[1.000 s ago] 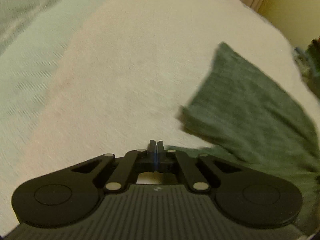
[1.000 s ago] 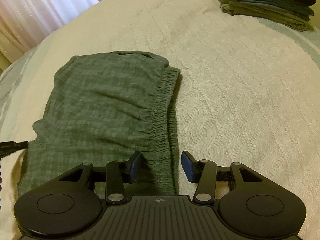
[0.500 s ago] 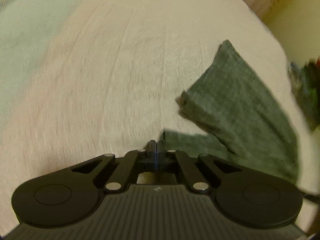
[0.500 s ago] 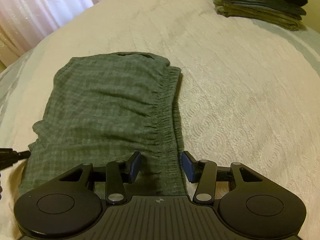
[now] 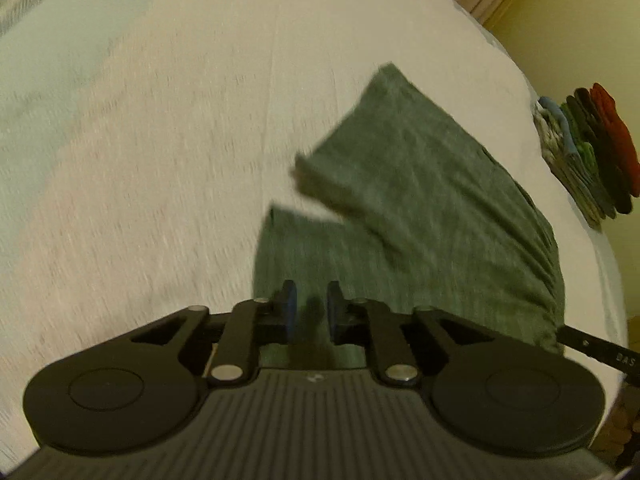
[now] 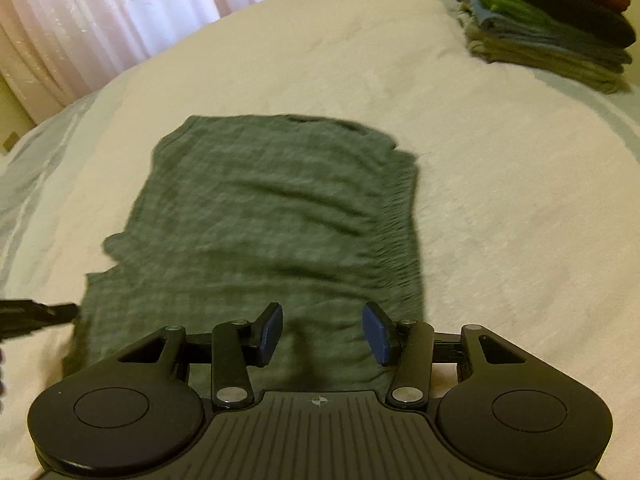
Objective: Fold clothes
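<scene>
Dark green shorts [image 6: 272, 216] lie folded flat on the cream bedspread [image 6: 500, 208], elastic waistband [image 6: 404, 216] on the right side. In the left wrist view the shorts [image 5: 432, 208] lie ahead and to the right. My left gripper [image 5: 311, 308] is open by a small gap and empty, over the near leg hem. My right gripper [image 6: 322, 330] is wide open and empty, just above the near edge of the shorts. The left gripper's tip [image 6: 36, 314] shows at the left edge of the right wrist view; the right gripper's tip [image 5: 600, 350] shows at the right of the left wrist view.
A stack of folded clothes [image 6: 552, 20] sits at the far right of the bed, also in the left wrist view [image 5: 588, 152]. Pale curtains [image 6: 100, 20] hang beyond the far edge. A pale green cover [image 5: 60, 40] lies at the left.
My left gripper has opened from shut and moved right, over the shorts' hem. My right gripper has shifted left over the shorts, still open.
</scene>
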Demonstrator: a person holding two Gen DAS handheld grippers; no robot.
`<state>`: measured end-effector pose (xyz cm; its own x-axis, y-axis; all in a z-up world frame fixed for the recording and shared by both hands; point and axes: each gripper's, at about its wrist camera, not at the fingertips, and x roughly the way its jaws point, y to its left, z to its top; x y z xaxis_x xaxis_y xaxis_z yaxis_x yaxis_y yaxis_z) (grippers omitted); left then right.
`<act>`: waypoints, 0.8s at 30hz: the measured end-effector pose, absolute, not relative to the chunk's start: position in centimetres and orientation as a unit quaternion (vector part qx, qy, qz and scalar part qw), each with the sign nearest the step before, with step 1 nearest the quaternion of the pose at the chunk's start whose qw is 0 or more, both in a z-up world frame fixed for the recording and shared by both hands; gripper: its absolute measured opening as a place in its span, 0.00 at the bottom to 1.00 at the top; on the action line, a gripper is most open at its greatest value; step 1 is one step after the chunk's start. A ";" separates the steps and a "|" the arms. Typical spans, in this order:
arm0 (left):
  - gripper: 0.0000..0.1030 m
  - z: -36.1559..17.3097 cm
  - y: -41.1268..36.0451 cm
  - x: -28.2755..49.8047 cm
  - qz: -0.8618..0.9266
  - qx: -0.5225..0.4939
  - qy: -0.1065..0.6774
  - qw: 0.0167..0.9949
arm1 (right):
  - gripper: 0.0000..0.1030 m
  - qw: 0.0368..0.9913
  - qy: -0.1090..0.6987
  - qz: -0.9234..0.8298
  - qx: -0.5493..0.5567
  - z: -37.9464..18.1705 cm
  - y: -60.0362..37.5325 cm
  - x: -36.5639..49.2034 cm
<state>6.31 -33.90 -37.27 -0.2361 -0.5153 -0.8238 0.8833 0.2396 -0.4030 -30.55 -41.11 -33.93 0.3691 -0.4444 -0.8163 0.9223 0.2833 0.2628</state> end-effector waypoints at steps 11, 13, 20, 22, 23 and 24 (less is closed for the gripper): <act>0.04 -38.2 -31.0 4.6 -0.559 0.297 0.442 0.636 | 0.47 0.695 0.448 -0.470 0.309 -36.0 -38.3 -29.6; 0.10 -36.6 -30.4 4.7 -0.541 0.325 0.433 0.644 | 0.47 0.672 0.469 -0.479 0.315 -35.2 -37.4 -29.5; 0.23 -29.9 -26.0 3.0 -0.527 0.334 0.469 0.625 | 0.64 0.647 0.461 -0.457 0.399 -30.8 -32.2 -28.8; 0.26 -28.4 -24.8 1.8 -0.525 0.343 0.474 0.618 | 0.89 0.650 0.458 -0.452 0.405 -29.3 -30.7 -28.7; 0.26 -27.8 -24.2 1.3 -0.524 0.346 0.475 0.616 | 0.89 0.652 0.456 -0.449 0.406 -28.5 -29.9 -28.7; 0.28 -27.2 -23.6 0.8 -0.523 0.349 0.477 0.614 | 0.89 0.654 0.457 -0.446 0.406 -27.8 -29.3 -28.6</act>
